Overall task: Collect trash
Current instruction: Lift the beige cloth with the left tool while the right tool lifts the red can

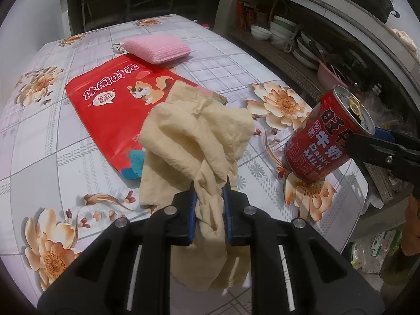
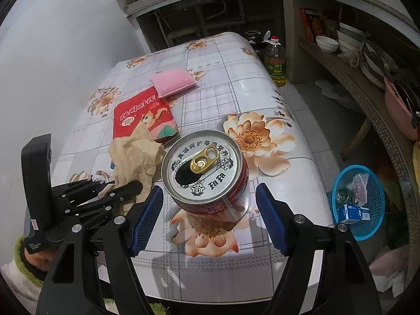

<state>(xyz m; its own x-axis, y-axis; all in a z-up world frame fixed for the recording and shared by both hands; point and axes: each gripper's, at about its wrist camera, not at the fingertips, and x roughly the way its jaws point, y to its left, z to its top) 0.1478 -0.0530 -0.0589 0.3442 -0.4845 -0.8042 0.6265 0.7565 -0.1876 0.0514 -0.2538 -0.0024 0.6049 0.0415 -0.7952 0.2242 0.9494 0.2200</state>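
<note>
Left wrist view shows my left gripper (image 1: pixel 210 186) clenched on a crumpled beige paper towel (image 1: pixel 191 136). Its blue pads pinch a twisted fold of the towel, and the rest of the towel spreads forward on the bench (image 1: pixel 52 141), partly over a red snack bag (image 1: pixel 115 105) with a cartoon squirrel on it. Behind the bag lies a pink sponge (image 1: pixel 157 47), which touches the far edge of the bag. The bench has a pale checked cover with big orange flowers.

At the right side of this view stands a red milk drink can (image 1: pixel 328 136) on a flower print. My right gripper (image 2: pixel 210 207) is around this can, but the jaws are released: in the right wrist view each blue pad stands clear of the can wall, with a gap on both sides. The can (image 2: pixel 204 168) is upright on the bench, its silver top is already opened and the gold pull tab is bent back over the hole.

In the right wrist view my left gripper (image 2: pixel 115 191) is also seen at the left, with the paper towel (image 2: pixel 134 157) between its tips, and a hand (image 2: pixel 36 257) in a green-cuffed sleeve holds its handle. On the floor to the right of the bench stands a blue plastic basket (image 2: pixel 378 183) with a small blue box and some wrappers inside.
</note>
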